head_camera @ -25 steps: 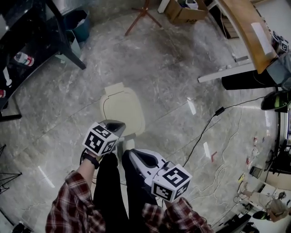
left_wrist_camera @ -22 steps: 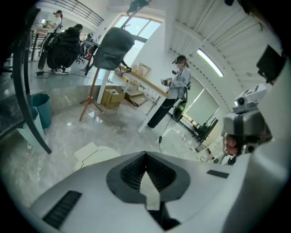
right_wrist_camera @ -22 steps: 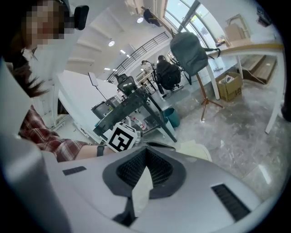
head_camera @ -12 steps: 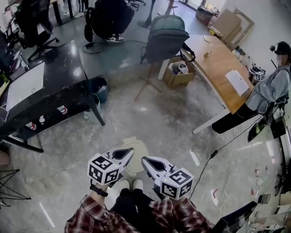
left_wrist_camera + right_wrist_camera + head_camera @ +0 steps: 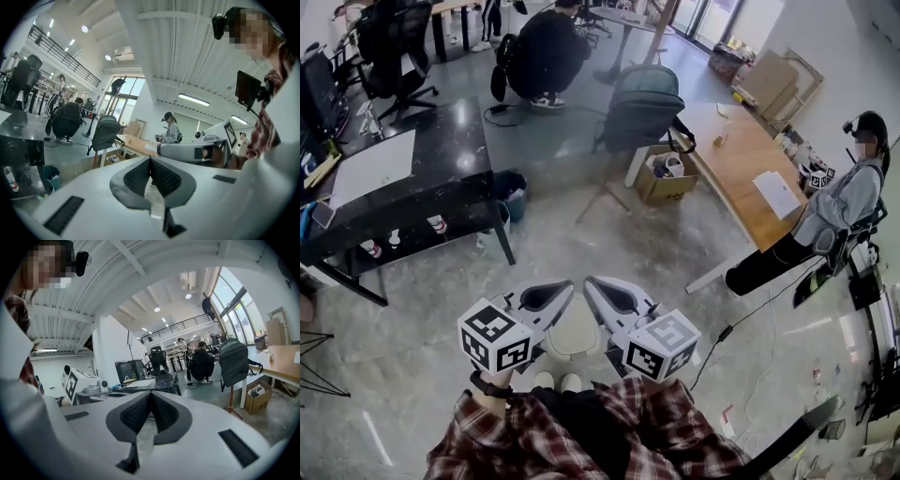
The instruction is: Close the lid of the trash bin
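Observation:
The cream trash bin (image 5: pixel 572 336) stands on the floor just in front of my shoes, its lid lying flat on top as seen from above. Both grippers are held up over it and hide its sides. My left gripper (image 5: pixel 555 292) is shut with nothing in it and points forward and right. My right gripper (image 5: pixel 600 287) is also shut and empty, and its tip sits close to the left one. In the left gripper view the jaws (image 5: pixel 150 161) meet and aim at the room, not the bin. The right gripper view shows its jaws (image 5: pixel 151 397) closed the same way.
A black desk (image 5: pixel 394 178) stands far left with a small teal bin (image 5: pixel 511 187) beside it. A backpack on a stand (image 5: pixel 642 103), a cardboard box (image 5: pixel 666 178) and a wooden table (image 5: pixel 750 169) lie ahead. A seated person (image 5: pixel 844 206) is at right. A cable (image 5: pixel 741 319) crosses the floor.
The head view has swung up from the floor to the room. Both grippers rose and drew together over the bin, which now shows only between them.

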`<state>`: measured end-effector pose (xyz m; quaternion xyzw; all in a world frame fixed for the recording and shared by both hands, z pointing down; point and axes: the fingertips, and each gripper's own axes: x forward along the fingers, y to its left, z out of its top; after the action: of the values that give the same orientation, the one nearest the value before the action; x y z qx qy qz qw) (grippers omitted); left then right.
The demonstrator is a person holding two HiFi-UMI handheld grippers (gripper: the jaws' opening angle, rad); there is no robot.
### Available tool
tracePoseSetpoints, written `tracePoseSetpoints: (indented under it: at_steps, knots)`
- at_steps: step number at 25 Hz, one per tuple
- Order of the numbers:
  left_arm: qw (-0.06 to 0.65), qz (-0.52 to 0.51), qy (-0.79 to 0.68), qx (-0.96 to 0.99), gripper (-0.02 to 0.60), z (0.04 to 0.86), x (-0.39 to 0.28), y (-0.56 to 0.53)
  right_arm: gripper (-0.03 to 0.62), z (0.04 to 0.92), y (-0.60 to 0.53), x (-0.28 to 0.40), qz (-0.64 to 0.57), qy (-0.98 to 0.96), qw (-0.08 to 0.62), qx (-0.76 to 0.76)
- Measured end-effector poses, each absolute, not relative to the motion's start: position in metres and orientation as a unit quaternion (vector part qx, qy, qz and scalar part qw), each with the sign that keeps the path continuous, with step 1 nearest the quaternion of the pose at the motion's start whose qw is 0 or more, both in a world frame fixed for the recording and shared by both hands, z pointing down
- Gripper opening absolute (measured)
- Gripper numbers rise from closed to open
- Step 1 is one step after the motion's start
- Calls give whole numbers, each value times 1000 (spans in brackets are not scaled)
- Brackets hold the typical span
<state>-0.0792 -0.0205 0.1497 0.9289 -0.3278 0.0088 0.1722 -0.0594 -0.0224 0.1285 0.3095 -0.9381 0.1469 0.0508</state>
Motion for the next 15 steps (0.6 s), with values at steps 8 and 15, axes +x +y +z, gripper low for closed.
tracePoseSetpoints:
  at_steps: [8, 15]
  knots:
    - [164, -41, -331, 928, 11, 117, -73, 0, 12, 106, -10, -59, 112, -951, 40, 286]
    - [168, -48, -338, 925, 11, 118, -74, 7, 12, 105, -6, -61, 117, -953, 32, 277]
